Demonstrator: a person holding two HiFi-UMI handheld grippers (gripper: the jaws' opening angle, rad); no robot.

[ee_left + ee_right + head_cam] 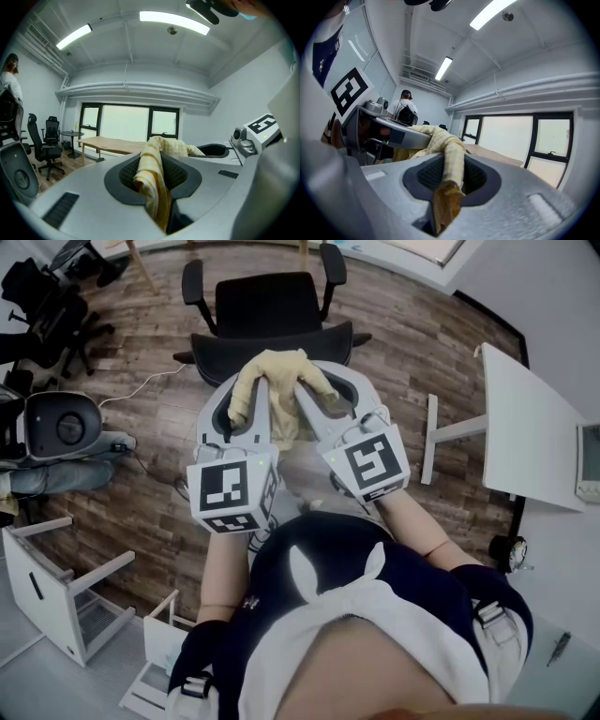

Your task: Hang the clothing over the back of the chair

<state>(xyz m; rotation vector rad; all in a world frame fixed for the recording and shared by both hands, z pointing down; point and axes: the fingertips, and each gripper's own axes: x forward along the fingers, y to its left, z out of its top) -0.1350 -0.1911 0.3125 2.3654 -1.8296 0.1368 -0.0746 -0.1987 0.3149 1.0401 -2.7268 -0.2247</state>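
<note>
A pale yellow checked garment is stretched between my two grippers, over the back of a black office chair that faces away. The left gripper is shut on one end of the clothing, which runs through its jaws and hangs below. In its own view the left gripper pinches the fabric tight. The right gripper is shut on the other end; the cloth bunches between its pads and trails down. In the right gripper view the right gripper points nearly level.
More black office chairs stand at the far left. A white desk is on the right, and white drawer units are at the lower left. A cable lies on the wood floor. A person stands across the room.
</note>
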